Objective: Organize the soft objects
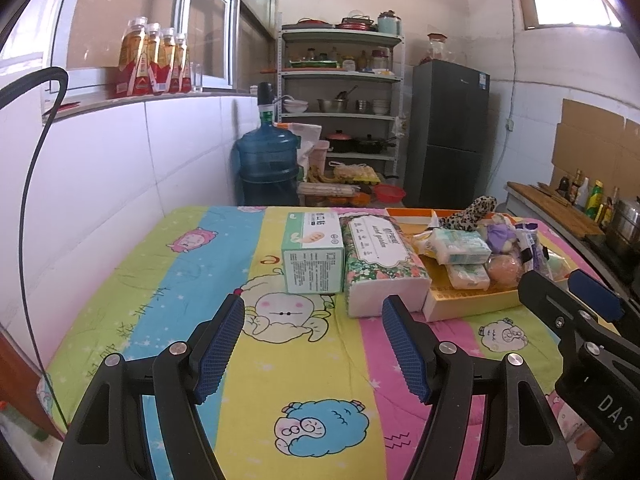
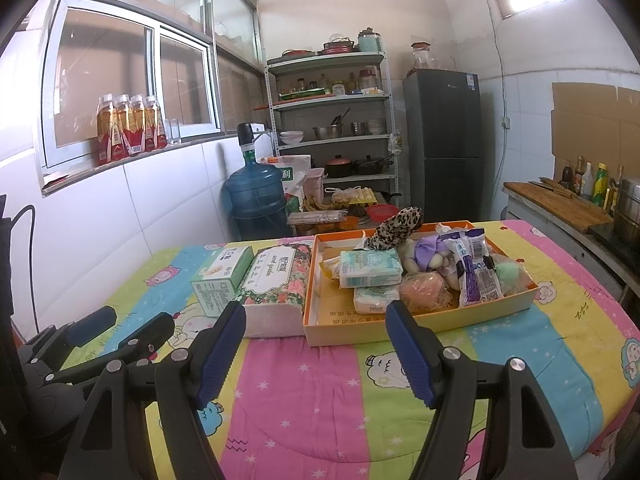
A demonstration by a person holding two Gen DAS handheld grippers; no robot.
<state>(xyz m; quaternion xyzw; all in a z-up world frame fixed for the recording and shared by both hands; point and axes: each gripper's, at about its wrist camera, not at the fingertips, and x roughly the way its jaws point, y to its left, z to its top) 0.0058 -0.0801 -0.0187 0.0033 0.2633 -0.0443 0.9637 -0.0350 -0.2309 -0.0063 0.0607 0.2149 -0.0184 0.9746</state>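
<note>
Both tools, left gripper (image 1: 314, 346) and right gripper (image 2: 316, 350), gape empty; beyond, tissue packs (image 2: 370, 268) in the tray (image 2: 420, 326) look light, squashy; pinch across the short sides.

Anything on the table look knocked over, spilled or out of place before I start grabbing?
Nothing spilled. The orange tray is heaped loosely, and a leopard-print item sticks up over its back rim. The green box and floral tissue pack sit outside it.

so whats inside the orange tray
The orange tray holds tissue packs, a leopard-print cloth, a purple plush, a snack packet and round soft balls. Anything beneath the pile is hidden.
</note>
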